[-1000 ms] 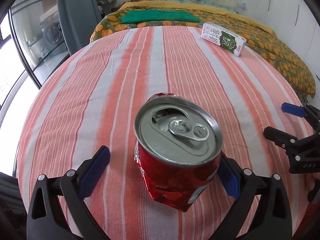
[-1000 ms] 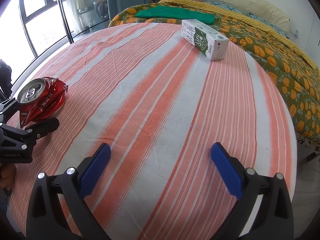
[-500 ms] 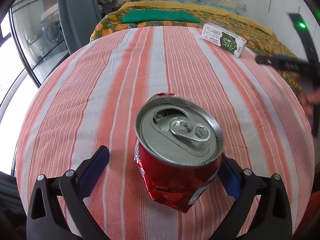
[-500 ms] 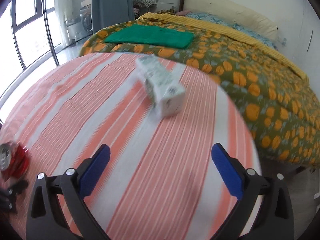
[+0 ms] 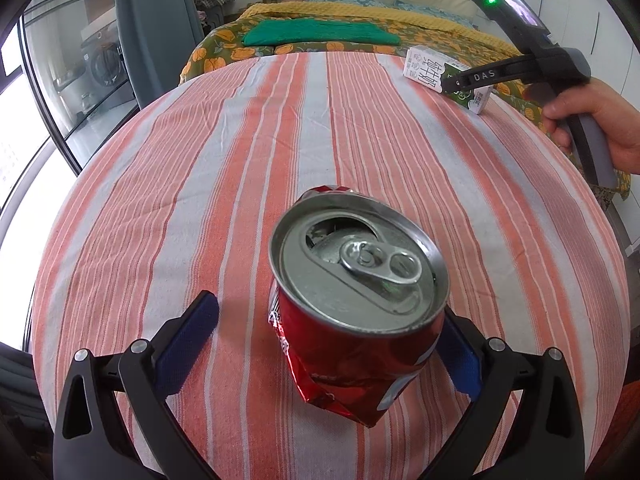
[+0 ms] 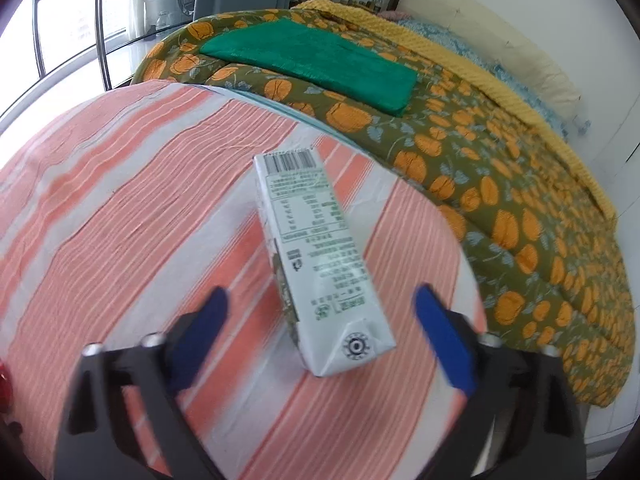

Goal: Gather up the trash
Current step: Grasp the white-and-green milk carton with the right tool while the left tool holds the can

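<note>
The right gripper [image 6: 320,320] now straddles the carton [image 6: 316,256], jaws closing but clear; off-centre, it may skid.

A home bedroom: a bed [image 6: 500,184] with an orange-flowered cover and a pale pillow [image 6: 496,36] lies beyond the striped tablecloth [image 5: 240,160], a washing machine [image 5: 102,64] behind glass far left.

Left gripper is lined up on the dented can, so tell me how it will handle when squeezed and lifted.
The red can is opened and already crumpled at its base, so it is probably empty, light, and will buckle further under firm fingers. It leans on that crushed base, so a sideways nudge could tip it. Its foil-thin torn edges may catch the striped cloth.
</note>
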Tool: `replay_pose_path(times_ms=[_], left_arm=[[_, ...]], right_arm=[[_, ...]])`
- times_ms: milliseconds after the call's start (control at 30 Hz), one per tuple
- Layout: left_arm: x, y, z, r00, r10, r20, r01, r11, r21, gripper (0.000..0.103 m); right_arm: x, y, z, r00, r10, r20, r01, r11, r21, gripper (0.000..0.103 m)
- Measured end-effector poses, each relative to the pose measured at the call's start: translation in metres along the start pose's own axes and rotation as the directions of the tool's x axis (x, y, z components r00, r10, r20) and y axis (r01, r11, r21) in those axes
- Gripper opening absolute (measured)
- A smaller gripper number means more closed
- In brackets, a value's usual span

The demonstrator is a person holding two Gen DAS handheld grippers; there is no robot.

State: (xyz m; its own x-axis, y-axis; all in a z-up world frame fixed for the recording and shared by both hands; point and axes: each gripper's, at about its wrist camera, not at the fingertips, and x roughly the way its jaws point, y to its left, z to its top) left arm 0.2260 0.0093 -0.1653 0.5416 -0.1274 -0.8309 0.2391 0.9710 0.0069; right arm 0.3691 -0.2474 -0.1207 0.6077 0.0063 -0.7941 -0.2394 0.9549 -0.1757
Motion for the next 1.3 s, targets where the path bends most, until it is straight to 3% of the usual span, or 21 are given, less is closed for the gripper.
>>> replay_pose_path(times_ms=[67, 133, 233, 333, 467, 600, 633, 700, 767, 833, 900, 933, 967, 1067, 1133, 1233, 1300], left_arm=[[0.0, 0.0, 0.0, 1.0, 0.001, 0.0, -0.001, 1.0, 0.0, 0.098], [0.0, 0.0, 0.0, 1.0, 0.0, 0.0, 0.0, 1.0, 0.0, 0.098], [0.0, 0.0, 0.0, 1.0, 0.0, -0.001, 0.0, 1.0, 0.0, 0.098], [0.0, 0.0, 0.0, 1.0, 0.0, -0.001, 0.0, 1.0, 0.0, 0.098], [0.0, 0.0, 0.0, 1.0, 0.001, -0.001, -0.001, 1.0, 0.0, 0.098], [0.0, 0.0, 0.0, 1.0, 0.001, -0.001, -0.001, 1.0, 0.0, 0.098], [0.0, 0.0, 0.0, 1.0, 0.001, -0.001, -0.001, 1.0, 0.0, 0.098], [0.0, 0.0, 0.0, 1.0, 0.001, -0.001, -0.001, 1.0, 0.001, 0.098], [0.0, 0.0, 0.0, 1.0, 0.001, -0.001, -0.001, 1.0, 0.001, 0.098], [0.0, 0.0, 0.0, 1.0, 0.0, -0.002, 0.0, 1.0, 0.0, 0.098], [0.0, 0.0, 0.0, 1.0, 0.0, -0.002, 0.0, 1.0, 0.0, 0.098], [0.0, 0.0, 0.0, 1.0, 0.001, -0.002, -0.001, 1.0, 0.0, 0.098], [0.0, 0.0, 0.0, 1.0, 0.001, -0.002, -0.001, 1.0, 0.0, 0.098], [0.0, 0.001, 0.0, 1.0, -0.003, -0.003, 0.003, 1.0, -0.001, 0.098], [-0.001, 0.002, 0.0, 1.0, -0.017, -0.005, 0.017, 1.0, 0.003, 0.098], [-0.008, 0.008, -0.007, 0.997, -0.071, -0.011, 0.071, 0.996, 0.047, 0.098], [-0.017, 0.015, -0.019, 0.996, -0.085, -0.006, 0.085, 0.994, 0.071, 0.098]], right_arm=[[-0.004, -0.004, -0.004, 1.0, -0.02, 0.0, 0.02, 0.999, 0.037, 0.046], [-0.012, -0.006, -0.008, 1.0, -0.005, 0.011, 0.004, 0.997, 0.075, 0.04], [-0.031, -0.013, -0.023, 0.995, 0.099, 0.032, -0.103, 0.979, 0.174, 0.039], [-0.054, -0.01, -0.046, 0.976, 0.212, 0.052, -0.219, 0.949, 0.228, 0.039], [-0.087, -0.003, -0.089, 0.931, 0.361, 0.063, -0.363, 0.883, 0.299, 0.039], [-0.115, 0.002, -0.142, 0.848, 0.522, 0.095, -0.51, 0.753, 0.415, 0.039], [-0.119, 0.003, -0.156, 0.825, 0.557, 0.101, -0.536, 0.713, 0.452, 0.039], [-0.12, 0.003, -0.176, 0.799, 0.592, 0.11, -0.557, 0.658, 0.507, 0.039], [-0.12, -0.001, -0.192, 0.784, 0.609, 0.123, -0.564, 0.613, 0.553, 0.04], [-0.122, -0.012, -0.2, 0.799, 0.582, 0.155, -0.549, 0.598, 0.585, 0.043], [-0.125, -0.022, -0.205, 0.834, 0.532, 0.15, -0.503, 0.617, 0.606, 0.043], [-0.123, -0.026, -0.207, 0.84, 0.524, 0.14, -0.489, 0.619, 0.614, 0.048], [-0.12, -0.029, -0.209, 0.843, 0.52, 0.137, -0.48, 0.615, 0.625, 0.059], [-0.123, -0.034, -0.216, 0.867, 0.479, 0.134, -0.445, 0.627, 0.64, 0.067], [-0.132, -0.032, -0.217, 0.895, 0.431, 0.117, -0.405, 0.672, 0.621, 0.072], [-0.143, -0.031, -0.228, 0.915, 0.392, 0.1, -0.371, 0.714, 0.593, 0.086], [-0.152, -0.029, -0.235, 0.931, 0.359, 0.07, -0.334, 0.754, 0.565, 0.088]])
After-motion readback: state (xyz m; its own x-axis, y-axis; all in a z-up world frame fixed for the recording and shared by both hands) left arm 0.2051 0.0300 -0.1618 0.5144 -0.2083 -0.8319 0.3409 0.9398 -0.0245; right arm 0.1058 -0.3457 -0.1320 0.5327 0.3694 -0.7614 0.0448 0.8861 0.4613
